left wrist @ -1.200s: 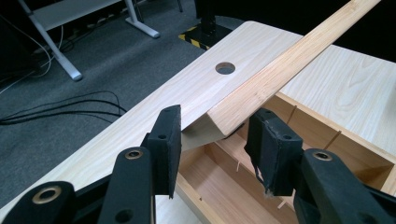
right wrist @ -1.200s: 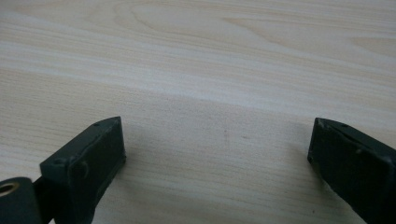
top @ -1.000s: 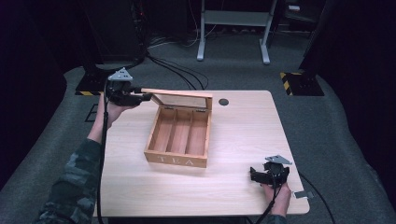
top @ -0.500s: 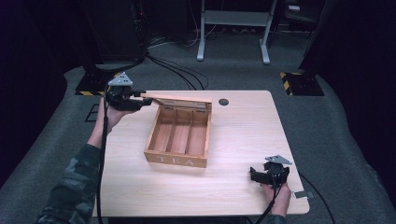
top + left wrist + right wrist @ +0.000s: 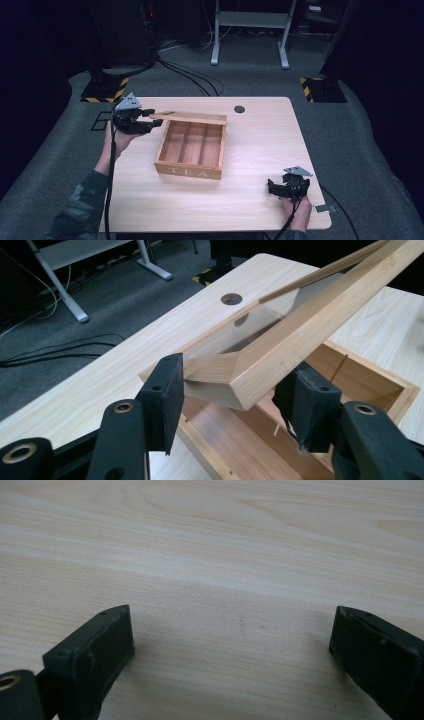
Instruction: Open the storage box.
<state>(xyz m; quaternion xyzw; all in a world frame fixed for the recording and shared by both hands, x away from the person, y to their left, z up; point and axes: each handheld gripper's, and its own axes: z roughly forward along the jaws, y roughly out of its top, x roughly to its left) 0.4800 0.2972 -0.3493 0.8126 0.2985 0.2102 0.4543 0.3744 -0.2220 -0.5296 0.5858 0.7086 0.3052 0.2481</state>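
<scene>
Left gripper (image 5: 227,390), frame bottom, seemingly pinches glass-paned wooden lid (image 5: 280,347) corner to swing it; right gripper (image 5: 232,640) rests wide open, empty.

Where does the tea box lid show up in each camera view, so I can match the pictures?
High view: the lid runs along the far edge of the tea box, raised, its left corner between the jaws of the left gripper.
Left gripper view: the lid slants from centre to top right.
Right gripper view: bare table, no lid.
Shared landmark: the round hole in the table.
</scene>
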